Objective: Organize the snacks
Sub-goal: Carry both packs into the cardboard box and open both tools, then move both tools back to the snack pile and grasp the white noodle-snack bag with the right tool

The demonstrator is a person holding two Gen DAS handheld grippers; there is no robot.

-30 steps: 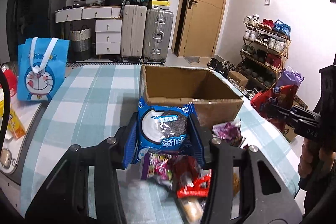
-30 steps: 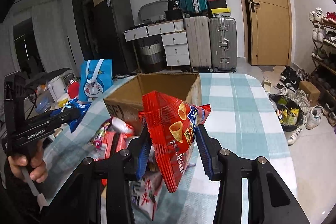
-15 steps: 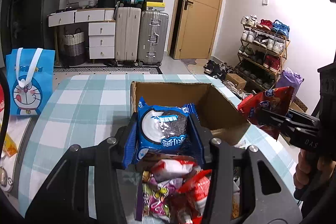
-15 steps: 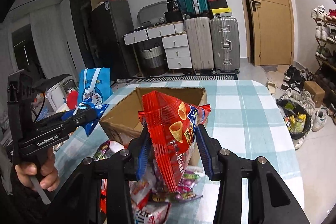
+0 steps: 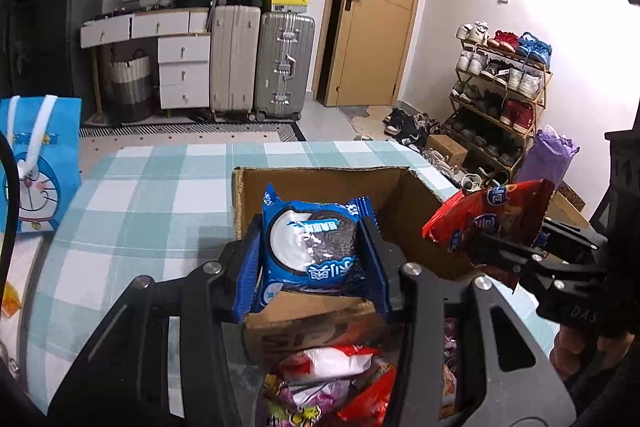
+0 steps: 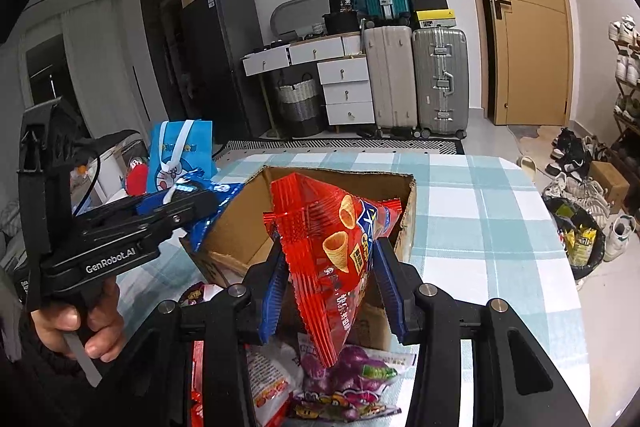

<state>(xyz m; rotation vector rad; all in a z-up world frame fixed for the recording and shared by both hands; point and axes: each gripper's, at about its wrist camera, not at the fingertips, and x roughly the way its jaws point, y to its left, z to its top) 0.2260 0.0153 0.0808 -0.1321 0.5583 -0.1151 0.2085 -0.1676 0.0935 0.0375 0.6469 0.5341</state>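
My left gripper (image 5: 312, 251) is shut on a blue cookie pack (image 5: 310, 247), held over the near wall of the open cardboard box (image 5: 416, 203). My right gripper (image 6: 328, 279) is shut on a red corn-snack bag (image 6: 332, 259), which hangs just above the box's (image 6: 240, 227) near edge. In the right wrist view the left gripper (image 6: 200, 205) comes in from the left with the blue pack (image 6: 216, 203) at the box's left rim. In the left wrist view the right gripper (image 5: 492, 247) holds the red bag (image 5: 496, 215) at the box's right side. A pile of loose snacks (image 6: 340, 379) lies in front of the box.
The box stands on a table with a teal checked cloth (image 5: 160, 187). A blue cartoon bag (image 5: 36, 163) stands at the table's left. Suitcases (image 5: 260, 63), drawers and a door are behind; a shoe rack (image 5: 500, 83) is on the right, a bin (image 6: 576, 239) beside the table.
Both grippers have moved forward with their packs, from over the snack pile to the box's near edge. The box looks closer and the pile has slid below the fingers.
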